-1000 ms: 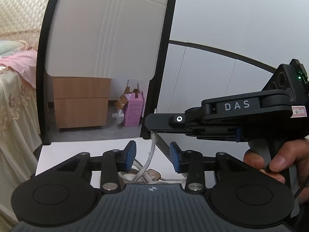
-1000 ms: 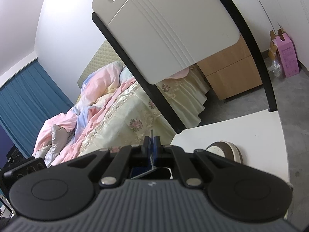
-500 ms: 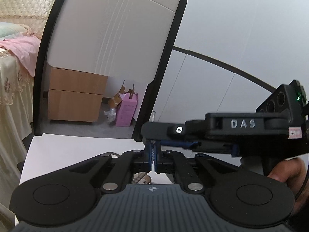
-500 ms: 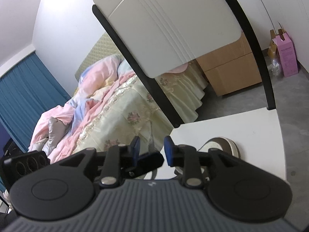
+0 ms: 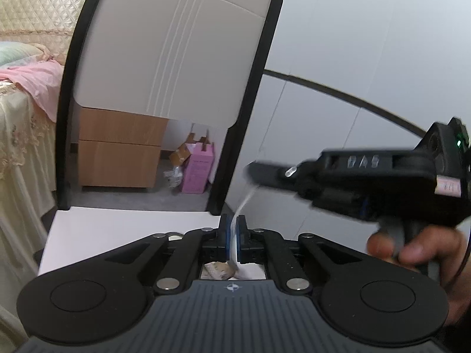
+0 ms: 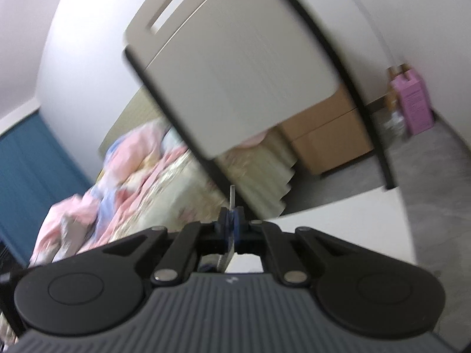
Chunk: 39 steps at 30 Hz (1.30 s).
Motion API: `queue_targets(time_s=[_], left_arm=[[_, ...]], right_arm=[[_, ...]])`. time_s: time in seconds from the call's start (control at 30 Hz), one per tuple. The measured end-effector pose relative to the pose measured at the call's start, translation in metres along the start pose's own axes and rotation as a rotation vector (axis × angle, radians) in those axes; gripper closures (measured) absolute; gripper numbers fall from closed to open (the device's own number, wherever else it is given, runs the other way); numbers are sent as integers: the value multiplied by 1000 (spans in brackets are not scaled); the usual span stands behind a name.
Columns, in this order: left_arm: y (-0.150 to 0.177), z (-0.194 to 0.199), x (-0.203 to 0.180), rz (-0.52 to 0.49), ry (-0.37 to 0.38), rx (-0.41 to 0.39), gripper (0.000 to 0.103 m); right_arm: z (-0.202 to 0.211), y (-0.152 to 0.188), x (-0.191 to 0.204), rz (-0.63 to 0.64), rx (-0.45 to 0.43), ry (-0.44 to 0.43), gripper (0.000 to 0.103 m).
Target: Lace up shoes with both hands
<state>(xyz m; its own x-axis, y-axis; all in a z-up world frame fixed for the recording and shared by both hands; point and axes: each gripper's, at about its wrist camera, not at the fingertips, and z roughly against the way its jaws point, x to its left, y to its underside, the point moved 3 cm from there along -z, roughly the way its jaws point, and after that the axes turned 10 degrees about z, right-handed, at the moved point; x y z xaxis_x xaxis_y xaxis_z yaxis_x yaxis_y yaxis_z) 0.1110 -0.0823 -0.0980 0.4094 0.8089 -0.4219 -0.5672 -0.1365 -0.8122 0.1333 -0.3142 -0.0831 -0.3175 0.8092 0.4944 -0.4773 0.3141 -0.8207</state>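
In the left wrist view my left gripper (image 5: 233,235) is shut on a white shoelace (image 5: 244,203). The lace rises from the pads to the tip of my right gripper (image 5: 255,173), which a hand (image 5: 412,250) holds at the right, blurred. A small beige part of the shoe (image 5: 219,270) shows below the left fingers; the rest is hidden. In the blurred right wrist view my right gripper (image 6: 231,226) is shut on the lace, whose stiff tip (image 6: 232,195) sticks up above the pads, and the lace (image 6: 225,259) hangs below them.
The shoe sits on a white chair seat (image 5: 117,226) with a black-framed white backrest (image 5: 176,44) rising behind. A bed with pink bedding (image 6: 123,182) lies left, a wooden drawer unit (image 5: 117,153) and a pink box (image 5: 198,170) stand on the floor beyond.
My left gripper went from open around the lace to shut on it. My right gripper opened half a second ago, has shut on the lace again and shifted slightly right and up.
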Motion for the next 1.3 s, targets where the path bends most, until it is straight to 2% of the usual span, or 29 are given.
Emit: queue_targets(time_s=[0.2,0.43,0.6,0.7,0.73,0.77,0.83,1.0,1.1,1.23,1.3], left_arm=[[2,-1,3,-8,-45,20,98],[4,1,12,-13,-105,47,98],[9,1,14,-26,-133,60,98],[12,1,15,-36,-149,72,98],[13,1,15,-36,-156,75,95],[14,2,15,-37,-162,78,78],[15,4,15,-39,-170,69,53],[19,10,9,-89,-178,60,52],[23,12,8,-126,-207,69,52],[27,12,7,-191,-247,80,52],[28,9,7,-210,-264,87,52]], right_arm=[[35,-29,-32,-55,-166,139,99],[104,-60,-70,-73,-416,375,99],[145,-68,-95,-76,-521,528,99],[165,-70,-105,-62,-555,621,99],[170,-71,-104,-35,-561,661,99],[175,-71,-103,-8,-568,700,99],[179,-71,-96,64,-574,761,99],[187,-67,-83,205,-571,894,99],[191,-65,-80,276,-543,1029,99],[184,-61,-72,388,-473,1062,99],[167,-53,-59,460,-415,975,99]])
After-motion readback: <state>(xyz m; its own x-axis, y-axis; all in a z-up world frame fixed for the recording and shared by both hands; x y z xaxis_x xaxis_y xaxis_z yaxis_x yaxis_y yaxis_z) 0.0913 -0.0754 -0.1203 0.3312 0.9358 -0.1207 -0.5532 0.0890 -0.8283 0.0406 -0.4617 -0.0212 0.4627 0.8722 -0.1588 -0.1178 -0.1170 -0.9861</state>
